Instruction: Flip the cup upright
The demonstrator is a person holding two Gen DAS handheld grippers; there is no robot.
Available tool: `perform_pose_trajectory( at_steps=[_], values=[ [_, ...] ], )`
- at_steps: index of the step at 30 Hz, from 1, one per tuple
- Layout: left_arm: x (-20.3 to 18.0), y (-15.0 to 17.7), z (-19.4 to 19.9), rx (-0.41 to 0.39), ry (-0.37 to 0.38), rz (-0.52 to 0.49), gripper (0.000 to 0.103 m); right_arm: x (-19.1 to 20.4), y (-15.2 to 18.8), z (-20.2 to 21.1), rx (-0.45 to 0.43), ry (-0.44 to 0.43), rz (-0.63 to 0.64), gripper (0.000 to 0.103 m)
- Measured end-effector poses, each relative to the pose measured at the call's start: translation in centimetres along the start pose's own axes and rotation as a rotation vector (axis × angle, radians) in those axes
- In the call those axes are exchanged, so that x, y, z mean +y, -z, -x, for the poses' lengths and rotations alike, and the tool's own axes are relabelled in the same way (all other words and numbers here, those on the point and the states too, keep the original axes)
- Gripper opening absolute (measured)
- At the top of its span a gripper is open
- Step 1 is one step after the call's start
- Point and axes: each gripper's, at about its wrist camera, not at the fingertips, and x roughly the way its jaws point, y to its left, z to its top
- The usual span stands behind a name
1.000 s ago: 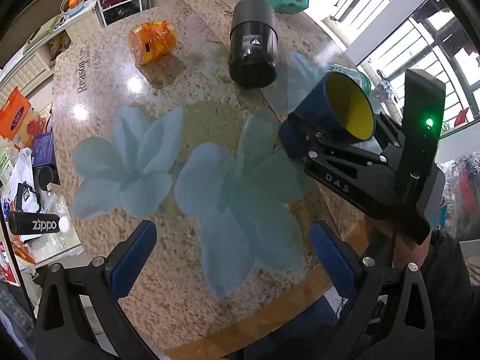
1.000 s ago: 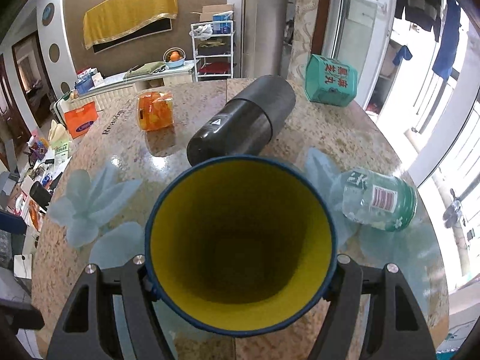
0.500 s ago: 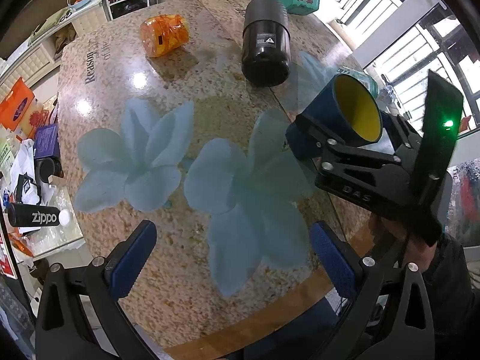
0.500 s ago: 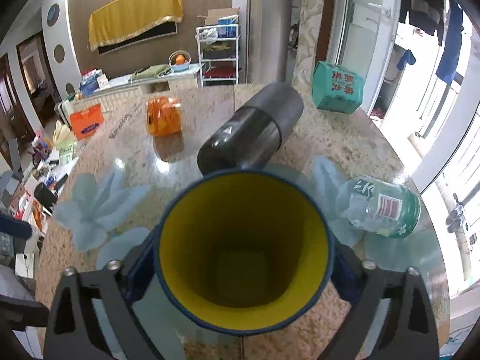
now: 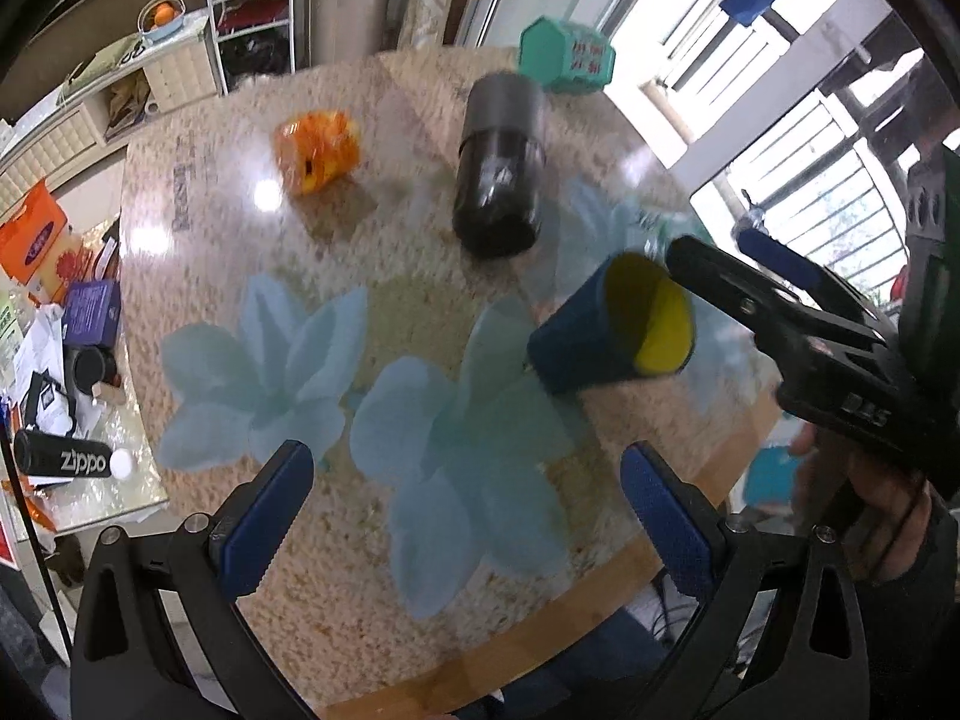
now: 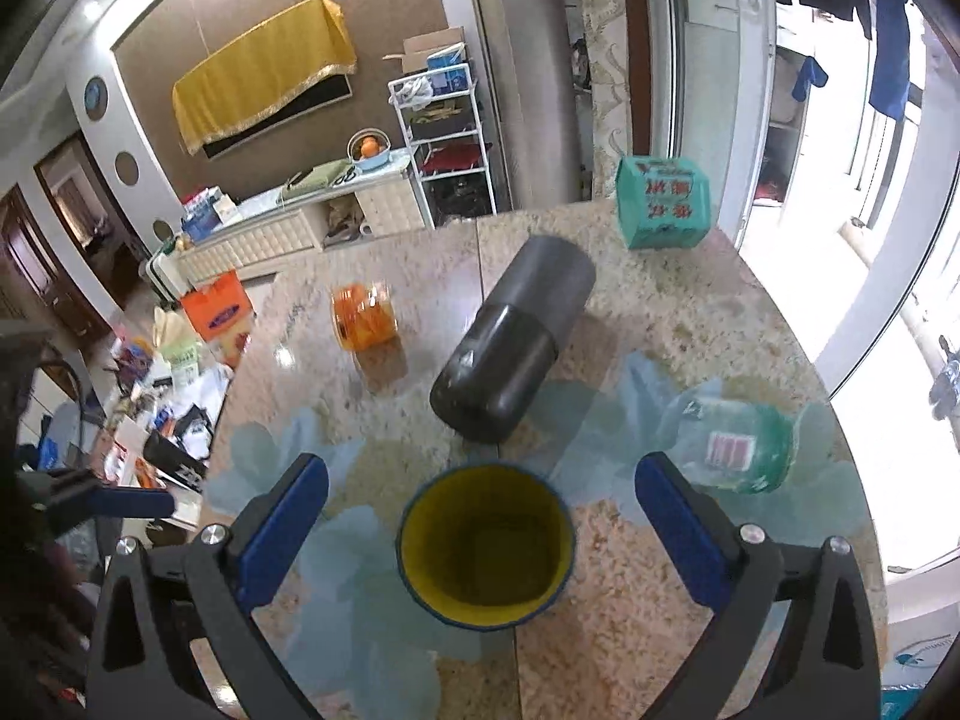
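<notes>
A blue cup [image 6: 486, 546] with a yellow inside stands mouth-up on the stone table [image 6: 660, 312], untouched between the right gripper's [image 6: 480, 519] wide-open jaws, while the left gripper [image 5: 465, 507] hangs wide open, holding nothing.

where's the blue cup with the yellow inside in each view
Left wrist view: the blue cup with yellow inside sits right of centre, beside the right gripper.
Right wrist view: it is at bottom centre, between the open fingers.
Shared landmark: the black cylindrical canister lying just beyond it.
</notes>
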Motion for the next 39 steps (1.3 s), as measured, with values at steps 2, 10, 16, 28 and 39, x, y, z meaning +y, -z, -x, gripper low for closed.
perform_pose_trajectory(
  at_steps=[2, 10, 16, 28, 39],
  values=[
    [-0.7, -0.7, 0.5, -0.023, 0.002, 0.002, 0.103, -0.5, -0.7, 1.2, 0.003, 0.015, -0.012, 0.103],
    [-4.0, -3.2, 1.8, -0.108, 0.003, -0.013, 0.103, -3.2, -2.5, 3.3, 0.087, 0.025, 0.003, 0.103],
    [-6.1, -4.2, 1.6, -0.133, -0.036, 0.023, 0.103, -4.8, -1.8, 4.7, 0.121, 0.072, 0.068, 0.103],
    [-9.9, -2.9, 0.8, -0.180, -0.102, 0.042, 0.103, -6.8, -0.9, 5.9, 0.129, 0.062, 0.142, 0.103],
    [-10.7, -2.5, -0.1, -0.175, -0.137, 0.051, 0.103, -6.4, -0.7, 5.5, 0.157, 0.029, 0.192, 0.103]
  ],
)
